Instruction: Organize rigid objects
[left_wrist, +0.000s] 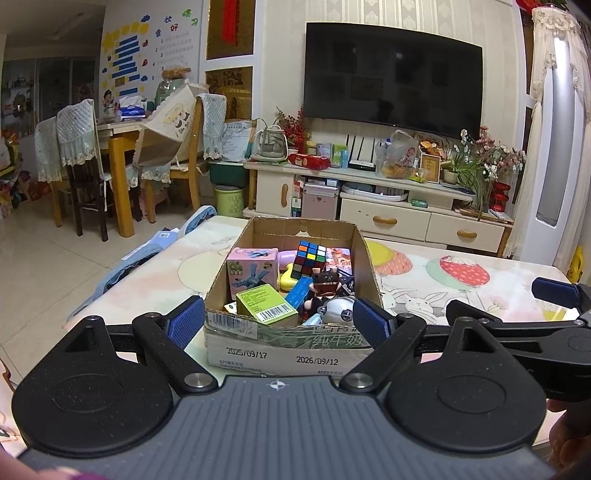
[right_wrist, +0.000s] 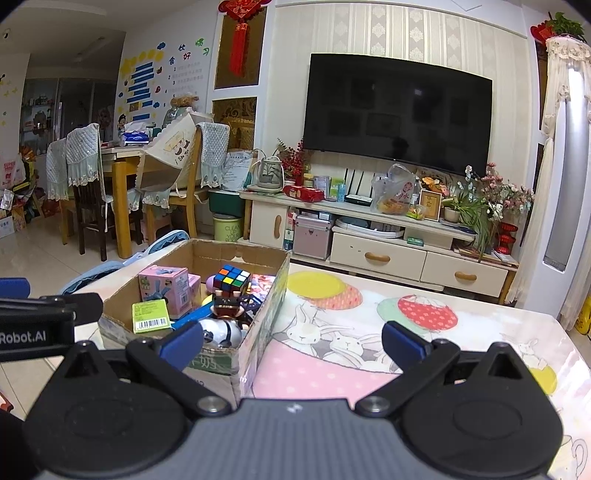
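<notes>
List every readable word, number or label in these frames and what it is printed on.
"2025/09/17" and "2026/09/12": front of the cardboard box.
"Robot.AI": left gripper, seen from the right wrist.
"CLEAN YOUR ROOM", partly legible: green bin.
Barcode label on the green carton, wall poster text: too small to read.

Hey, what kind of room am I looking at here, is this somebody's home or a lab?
Most likely a home living room that opens onto a dining area. A wall-mounted TV hangs over a cluttered TV cabinet, dining chairs stand around a wooden table, and a cardboard box of toys sits on a cartoon-print tablecloth.
</notes>
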